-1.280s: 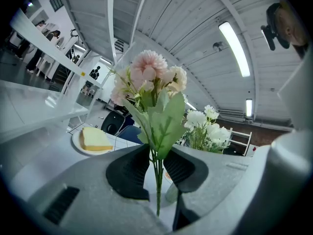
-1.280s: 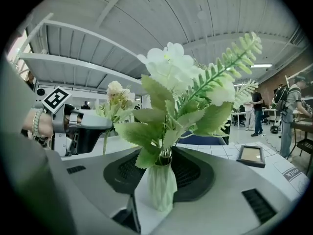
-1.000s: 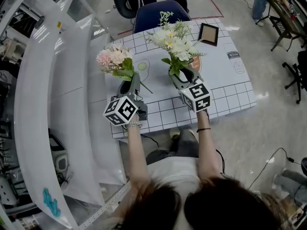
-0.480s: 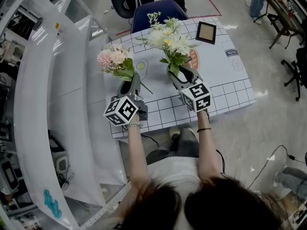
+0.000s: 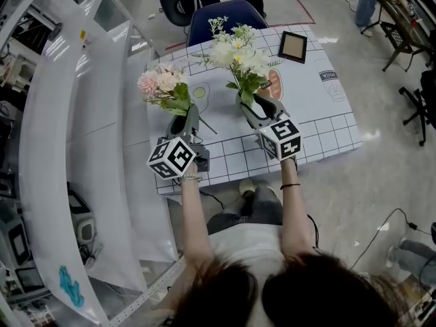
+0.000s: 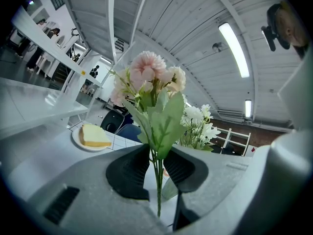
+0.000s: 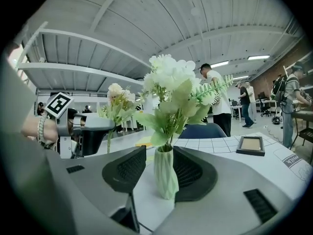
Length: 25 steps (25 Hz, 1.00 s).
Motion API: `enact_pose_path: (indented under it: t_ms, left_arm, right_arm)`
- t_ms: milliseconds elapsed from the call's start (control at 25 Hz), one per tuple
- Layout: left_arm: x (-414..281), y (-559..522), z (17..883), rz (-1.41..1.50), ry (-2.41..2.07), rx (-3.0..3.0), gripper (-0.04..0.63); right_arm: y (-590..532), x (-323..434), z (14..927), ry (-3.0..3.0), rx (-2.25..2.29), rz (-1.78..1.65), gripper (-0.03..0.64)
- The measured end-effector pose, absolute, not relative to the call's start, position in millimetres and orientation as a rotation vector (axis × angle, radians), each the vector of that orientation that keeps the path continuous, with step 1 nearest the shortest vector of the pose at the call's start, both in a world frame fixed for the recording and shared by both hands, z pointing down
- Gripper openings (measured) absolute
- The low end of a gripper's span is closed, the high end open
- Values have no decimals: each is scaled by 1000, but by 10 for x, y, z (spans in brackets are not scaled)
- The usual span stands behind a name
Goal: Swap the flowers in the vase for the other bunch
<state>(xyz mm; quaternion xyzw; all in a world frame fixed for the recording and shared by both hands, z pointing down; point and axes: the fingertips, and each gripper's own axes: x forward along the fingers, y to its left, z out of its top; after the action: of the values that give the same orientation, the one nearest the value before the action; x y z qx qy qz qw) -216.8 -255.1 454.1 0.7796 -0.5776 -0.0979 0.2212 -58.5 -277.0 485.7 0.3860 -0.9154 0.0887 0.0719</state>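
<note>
White top (image 5: 251, 240), black wristband (image 5: 289, 184), beaded bracelet (image 5: 191, 178), dark grey trousers (image 5: 228, 221)

A lab-like workshop hall is showing itself: strip lights (image 6: 236, 43) are glowing under a ribbed ceiling (image 7: 146, 23), people (image 7: 216, 94) are standing about toward three o'clock, and cables (image 5: 388, 218) are trailing over the bare floor (image 5: 368, 182) at four o'clock.
</note>
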Motion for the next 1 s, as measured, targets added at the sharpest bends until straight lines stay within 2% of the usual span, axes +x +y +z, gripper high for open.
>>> enact_pose_path:
  t_ms: [400,600,1000]
  left_arm:
    - [-1927,-2349,4502,-280,-1601,2146,86]
    - [-1823,-2219,4471,-274,-1610,2153,86]
    - [-1781,-2009,4379,-297,-1638,2146,86]
  right_arm:
    - [-2551,-472,4726,-2809,1035,327,132]
    - [-2433,-473,4609,-2861,963,345,61]
    - [-2262,-490,4413,-2923,878,355,18]
